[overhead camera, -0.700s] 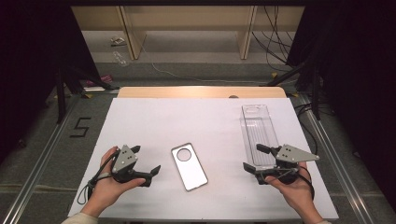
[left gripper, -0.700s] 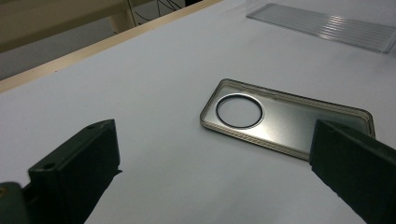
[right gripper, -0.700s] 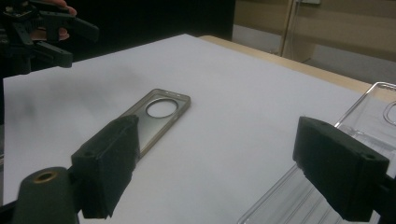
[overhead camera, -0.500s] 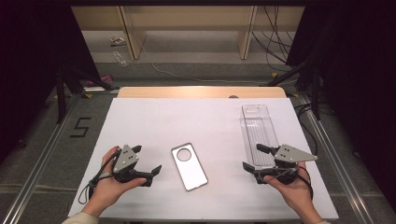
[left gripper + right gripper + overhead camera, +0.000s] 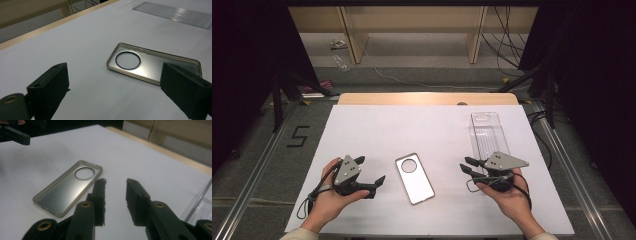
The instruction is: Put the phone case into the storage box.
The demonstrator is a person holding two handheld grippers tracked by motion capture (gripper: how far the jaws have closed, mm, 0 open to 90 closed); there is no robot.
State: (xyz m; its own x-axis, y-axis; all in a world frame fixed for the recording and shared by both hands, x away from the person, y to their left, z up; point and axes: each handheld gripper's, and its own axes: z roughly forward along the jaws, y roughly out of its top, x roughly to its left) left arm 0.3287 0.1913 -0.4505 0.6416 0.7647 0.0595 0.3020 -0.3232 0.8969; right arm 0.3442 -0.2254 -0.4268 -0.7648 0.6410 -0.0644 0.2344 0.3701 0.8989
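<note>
Lying flat between both tongs, clear phone case (image 5: 414, 178), untouched, white table (image 5: 412, 130)

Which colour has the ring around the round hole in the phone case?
The ring is black, on a clear phone case with a greyish rim; the left gripper view shows it best.

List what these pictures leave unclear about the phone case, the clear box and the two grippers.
- Phone case: its near corner is hidden behind a jaw in the left gripper view.
- Clear plastic box: too transparent in the high view to tell what it holds; the right gripper view's edge cuts it off.
- Left gripper: its handle is covered by the hand.
- Right gripper: likewise.
</note>
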